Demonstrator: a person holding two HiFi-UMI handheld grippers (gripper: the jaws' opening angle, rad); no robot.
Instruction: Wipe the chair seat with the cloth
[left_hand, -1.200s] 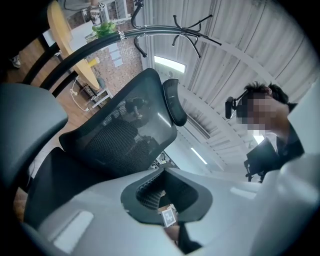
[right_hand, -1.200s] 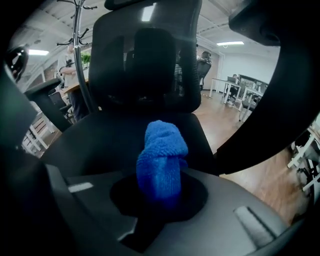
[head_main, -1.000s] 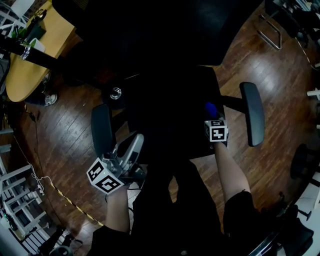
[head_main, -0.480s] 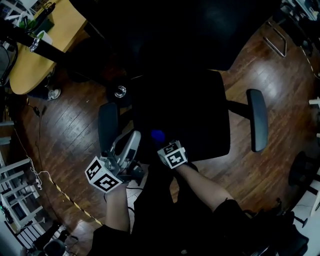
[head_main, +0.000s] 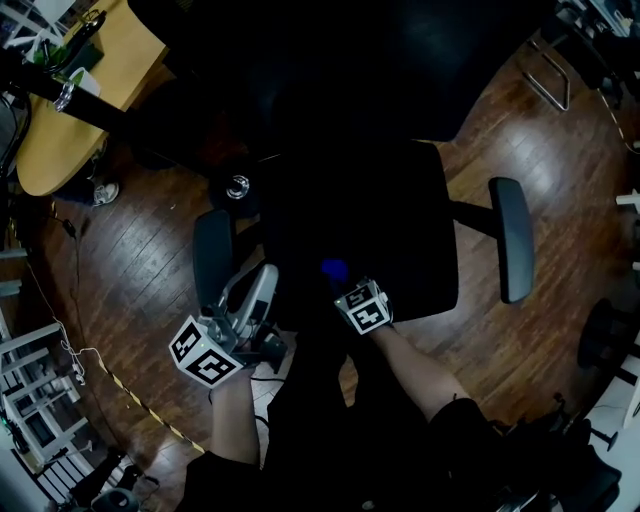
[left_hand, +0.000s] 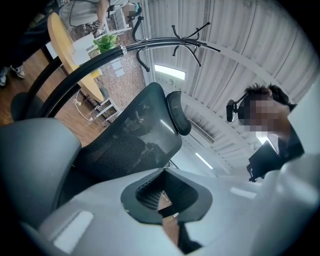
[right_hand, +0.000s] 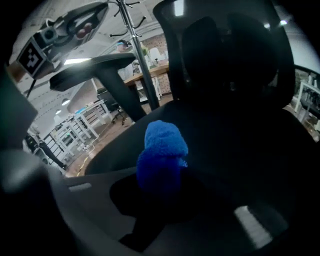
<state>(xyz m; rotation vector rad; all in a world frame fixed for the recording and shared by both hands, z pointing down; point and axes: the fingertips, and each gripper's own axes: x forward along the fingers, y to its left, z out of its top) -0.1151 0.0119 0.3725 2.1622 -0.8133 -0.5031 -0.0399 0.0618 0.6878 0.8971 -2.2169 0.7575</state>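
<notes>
The black office chair's seat (head_main: 400, 230) fills the middle of the head view. At the seat's front left part my right gripper (head_main: 345, 285) is shut on a blue cloth (head_main: 333, 269), which rests on the seat. In the right gripper view the cloth (right_hand: 162, 150) bulges out of the right gripper (right_hand: 160, 172), with the seat (right_hand: 240, 150) and backrest (right_hand: 225, 55) behind it. My left gripper (head_main: 252, 305) hangs off the seat beside the left armrest (head_main: 212, 260). It points up at the mesh backrest (left_hand: 130, 135), and the left gripper (left_hand: 165, 172) holds nothing, its jaws together.
The right armrest (head_main: 512, 240) sticks out past the seat. A wooden table (head_main: 60, 110) stands at the far left on the wood floor (head_main: 130, 260). A coat stand (right_hand: 135, 55) rises behind the chair. Racks (head_main: 30, 400) line the lower left.
My right gripper swept the cloth from the seat's right side to its front left, then edged slightly back to the right. The left gripper stayed put.
</notes>
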